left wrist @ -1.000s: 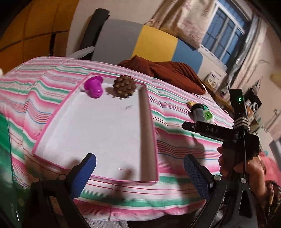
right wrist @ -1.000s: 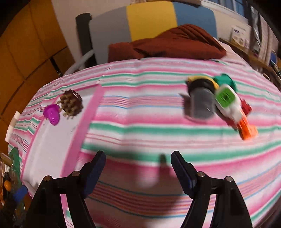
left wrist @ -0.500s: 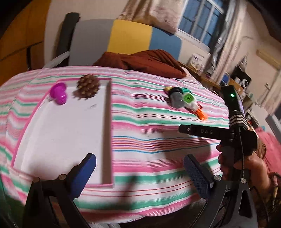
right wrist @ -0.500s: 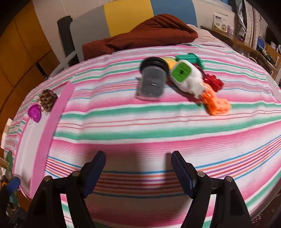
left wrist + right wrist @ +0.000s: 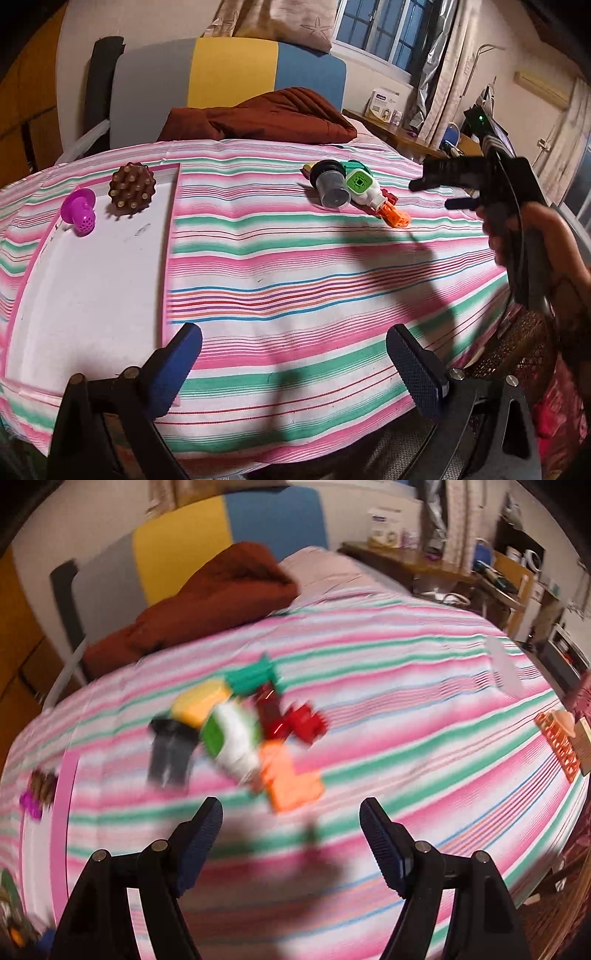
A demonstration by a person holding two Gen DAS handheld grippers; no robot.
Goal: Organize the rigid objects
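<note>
Toys lie in two groups on a bed covered with a striped sheet [image 5: 295, 266] of pink, green and white. Largest of all on it is the white tray [image 5: 92, 280] with a pink rim, at the left side. At the tray's far end sit a brown knobbly ball [image 5: 131, 188] and, just beside it, a purple mushroom-shaped piece [image 5: 79, 210], apart from each other. Well to the right of the tray, on the bare sheet, is a cluster of touching pieces: a grey cup [image 5: 330, 182] with a black rim lying on its side, a white block with a green face [image 5: 360, 184] against it, an orange brick [image 5: 395, 216] at the near end, a red piece [image 5: 299, 722] and a teal one [image 5: 253, 675] behind, and a yellow one [image 5: 201, 701] by the cup's rim.

Left gripper [image 5: 293, 369] hovers over the sheet's near edge beside the tray, jaws wide with nothing between them. Right gripper [image 5: 291, 843] hangs just short of the orange brick, jaws wide and empty; its view is blurred.
</note>
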